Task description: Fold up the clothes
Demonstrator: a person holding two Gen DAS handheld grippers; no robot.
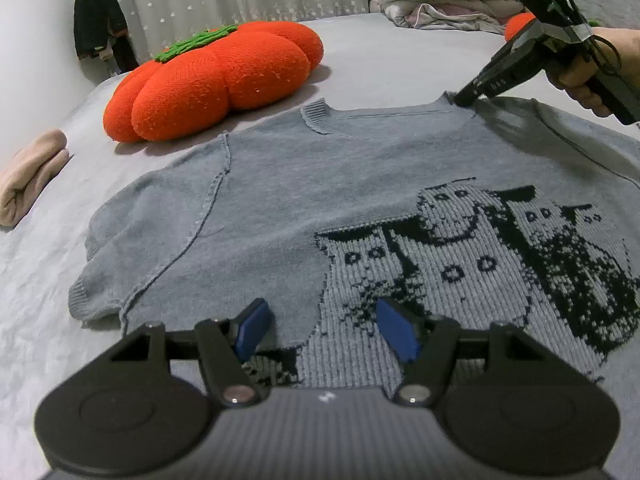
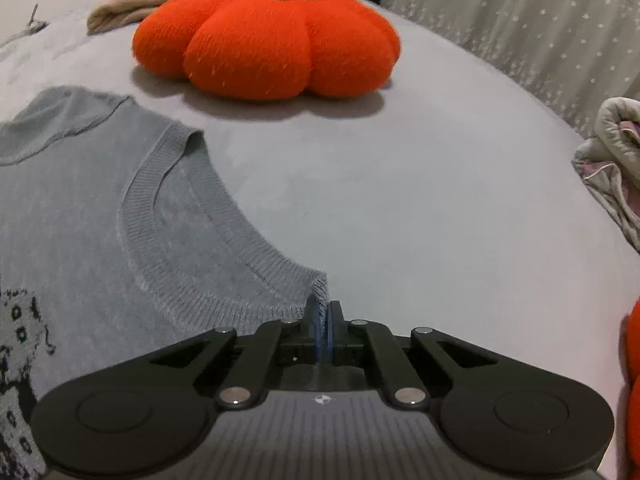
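Grey knitted sweater with black-and-white cat pattern (image 1: 280, 208) spread flat on pale grey bedsheet (image 2: 400, 200), neck end far from left claw (image 1: 322, 330), hem end directly under it. Left claw open, blue pads hovering over cat pattern, gripping nothing. Right claw (image 2: 324, 320) clamped shut on ribbed collar corner (image 2: 318, 286) at shoulder, nearer the neckline. Orange pumpkin-shaped cushion (image 2: 264, 40) lying well beyond.

I'm seeing almost nothing readable here. I'm making out small pale characters on the dark body of the right gripper (image 1: 466, 98) in the left wrist view, but they're blurring too much for me to read. A small white logo mark is showing on each gripper's ribbed housing.
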